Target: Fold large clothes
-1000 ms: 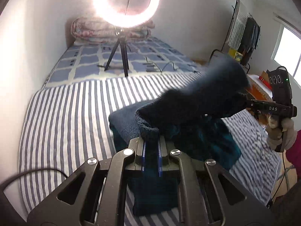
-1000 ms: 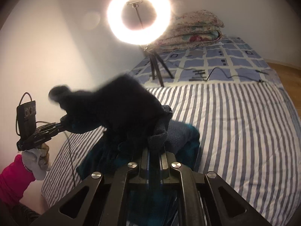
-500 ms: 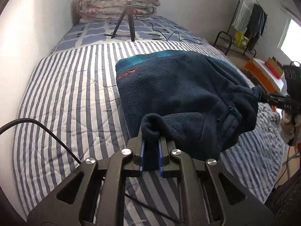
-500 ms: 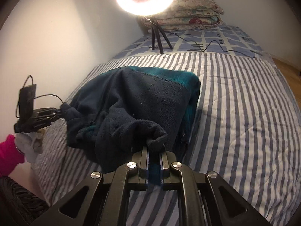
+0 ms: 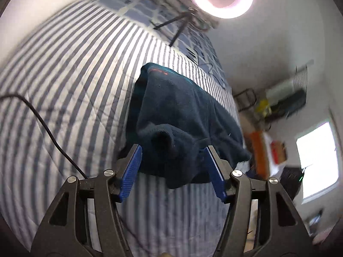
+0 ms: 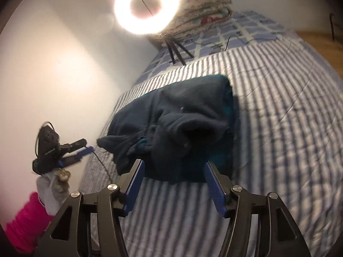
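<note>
A dark blue fleece jacket (image 5: pixel 182 115) lies folded in a rough block on the striped bedspread (image 5: pixel 64 85). Its bunched near edge sits loose between the blue pads of my left gripper (image 5: pixel 173 148), whose jaws are opening and do not press on it. In the right wrist view the same fleece (image 6: pixel 182 111) lies just ahead of my right gripper (image 6: pixel 174 162), also opening, with the cloth's near edge at its fingertips and not pinched. The left gripper (image 6: pixel 82 152) shows there too, open, in a gloved hand (image 6: pixel 53 184) with a pink sleeve.
A lit ring light on a tripod (image 6: pixel 146 6) stands on the far part of the bed, in front of stacked quilts (image 6: pixel 201 15). A black cable (image 5: pixel 49 132) crosses the bedspread. A white wall runs along one side; a clothes rack, an orange box (image 5: pixel 259 150) and a window (image 5: pixel 317 162) are beyond the other.
Both grippers were shut on corners of the fleece, carrying it over itself. Now both stand open, the fleece has dropped onto the bed, and the left view has rolled.
</note>
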Demonstrator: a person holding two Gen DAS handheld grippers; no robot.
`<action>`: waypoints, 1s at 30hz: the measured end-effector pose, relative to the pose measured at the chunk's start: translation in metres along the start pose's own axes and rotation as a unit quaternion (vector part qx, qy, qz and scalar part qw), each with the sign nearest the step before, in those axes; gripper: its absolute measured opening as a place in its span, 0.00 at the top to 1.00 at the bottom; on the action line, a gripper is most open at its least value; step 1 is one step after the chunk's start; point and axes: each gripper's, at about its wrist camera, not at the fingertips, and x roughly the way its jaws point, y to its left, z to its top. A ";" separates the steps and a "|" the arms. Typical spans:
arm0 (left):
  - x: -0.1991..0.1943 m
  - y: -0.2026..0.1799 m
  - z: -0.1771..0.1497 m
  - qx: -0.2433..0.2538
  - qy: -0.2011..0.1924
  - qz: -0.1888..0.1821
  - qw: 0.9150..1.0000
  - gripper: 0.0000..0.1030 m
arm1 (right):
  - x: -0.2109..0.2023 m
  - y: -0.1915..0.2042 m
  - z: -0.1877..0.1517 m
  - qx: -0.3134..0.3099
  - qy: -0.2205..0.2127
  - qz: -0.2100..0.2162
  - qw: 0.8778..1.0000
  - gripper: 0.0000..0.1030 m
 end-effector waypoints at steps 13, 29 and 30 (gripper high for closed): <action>0.055 -0.004 -0.016 -0.039 0.018 -0.003 0.999 0.36 | 0.055 -0.003 0.003 0.049 0.012 0.000 0.999 0.42; 0.027 -0.024 -0.033 0.023 0.013 -0.012 1.000 0.86 | 0.041 0.028 -0.008 0.020 0.039 0.030 0.999 0.95; 0.026 -0.022 -0.037 0.025 0.017 -0.008 1.000 0.87 | 0.039 0.030 -0.010 0.017 0.041 0.028 0.999 0.95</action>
